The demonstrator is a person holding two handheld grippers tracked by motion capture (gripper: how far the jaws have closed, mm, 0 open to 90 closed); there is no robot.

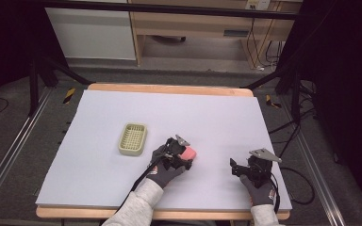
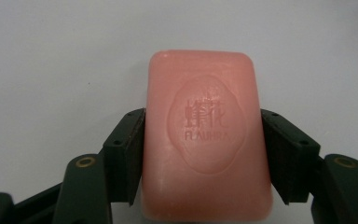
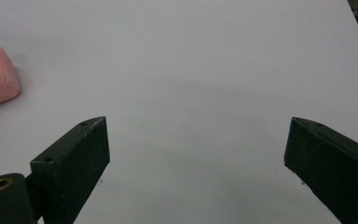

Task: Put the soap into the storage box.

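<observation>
Grey floor [image 1: 14, 136], wooden desk [image 1: 193, 23] behind.

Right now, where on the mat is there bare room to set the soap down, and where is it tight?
Most of the mat is bare: the whole far half beyond the soap dish, the stretch between the left gripper holding the pink soap and the open right gripper, and the near-left corner. It is only tight between dish and left gripper.

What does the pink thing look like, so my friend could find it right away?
Look at the big pale table, then at the left gripper near its middle, right of the little yellow-green basket. Between its black fingers sits a bar of soap. It is the one pink thing there, a rounded block with letters stamped on top.
</observation>
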